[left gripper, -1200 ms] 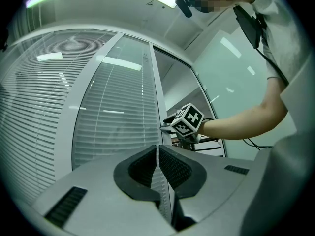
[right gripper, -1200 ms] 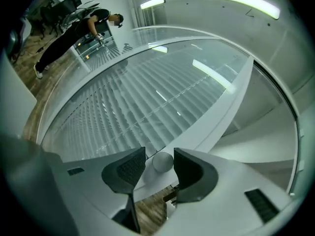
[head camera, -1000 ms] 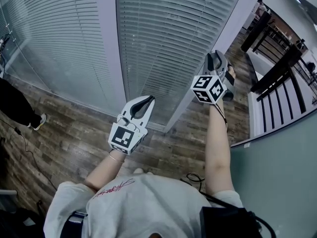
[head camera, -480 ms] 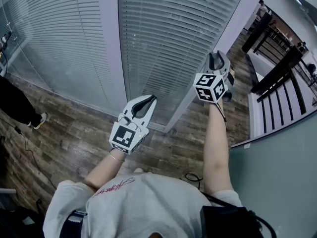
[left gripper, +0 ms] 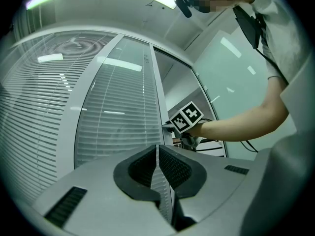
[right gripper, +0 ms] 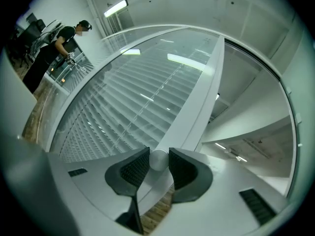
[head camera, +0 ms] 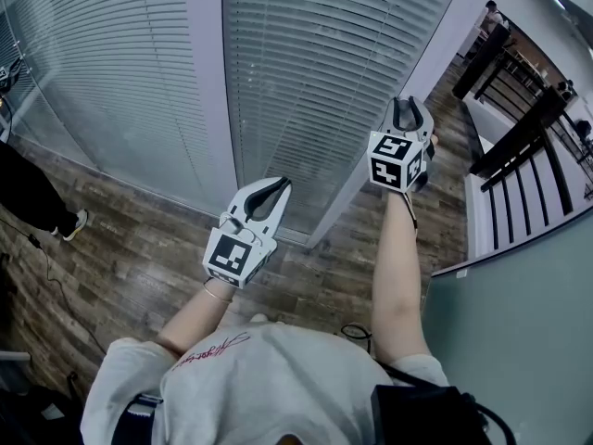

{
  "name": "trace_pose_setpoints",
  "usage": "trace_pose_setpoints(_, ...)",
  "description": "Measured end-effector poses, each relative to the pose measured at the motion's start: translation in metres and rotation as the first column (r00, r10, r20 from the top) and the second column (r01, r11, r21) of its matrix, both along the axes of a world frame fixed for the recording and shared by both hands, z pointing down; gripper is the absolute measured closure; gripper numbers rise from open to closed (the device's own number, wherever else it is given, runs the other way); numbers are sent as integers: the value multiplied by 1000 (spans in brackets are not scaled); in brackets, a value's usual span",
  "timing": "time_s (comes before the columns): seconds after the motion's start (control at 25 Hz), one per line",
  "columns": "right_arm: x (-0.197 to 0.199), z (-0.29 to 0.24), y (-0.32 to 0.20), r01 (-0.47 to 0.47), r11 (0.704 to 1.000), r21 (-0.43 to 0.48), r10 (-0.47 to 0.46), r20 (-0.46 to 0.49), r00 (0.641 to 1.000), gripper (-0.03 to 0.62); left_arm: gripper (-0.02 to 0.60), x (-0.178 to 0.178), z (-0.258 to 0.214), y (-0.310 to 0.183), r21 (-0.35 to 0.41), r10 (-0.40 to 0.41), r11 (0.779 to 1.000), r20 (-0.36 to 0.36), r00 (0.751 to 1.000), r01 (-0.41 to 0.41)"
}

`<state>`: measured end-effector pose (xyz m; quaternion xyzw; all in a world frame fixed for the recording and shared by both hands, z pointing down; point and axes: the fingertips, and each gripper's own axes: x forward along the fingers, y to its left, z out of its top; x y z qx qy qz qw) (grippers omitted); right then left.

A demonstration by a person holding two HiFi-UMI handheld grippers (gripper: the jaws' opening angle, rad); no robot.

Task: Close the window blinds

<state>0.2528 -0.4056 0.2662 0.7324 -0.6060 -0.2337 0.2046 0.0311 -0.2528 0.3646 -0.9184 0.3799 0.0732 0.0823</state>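
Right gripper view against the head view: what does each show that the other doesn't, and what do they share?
Only the right gripper view: the round silver knob, clamped by the right gripper. Only the head view: the left gripper, jaws together with nothing between them, plus the wood floor and the black railing. Both: the right gripper itself, the slatted blinds and the white frame post that carries the knob.

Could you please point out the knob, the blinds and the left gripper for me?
knob (right gripper: 158, 160), right gripper view, its round end face.
blinds (head camera: 315, 72), head view, the middle slats.
left gripper (head camera: 283, 184), head view, between its fingertips.
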Motion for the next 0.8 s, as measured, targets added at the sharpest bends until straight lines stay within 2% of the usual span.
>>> trace_pose_setpoints(0.24,4,0,0,10,1000,19,-12,136,991,462,561,0,-4,2,-3,0,1000,0,1000,0)
trace_pose_setpoints(0.36,7,1,-2,18,999,26,-23,193,981,462,561,-1,1,0,25,-2,1000,-3,1000,2)
trace_pose_setpoints(0.64,12,0,-3,0,997,77,-32,413,910,462,561,-3,-1,1,31,-2,1000,-3,1000,2)
trace_pose_setpoints(0.8,13,1,-3,-4,996,90,-39,470,882,462,561,-2,-5,2,18,-4,1000,-6,1000,4)
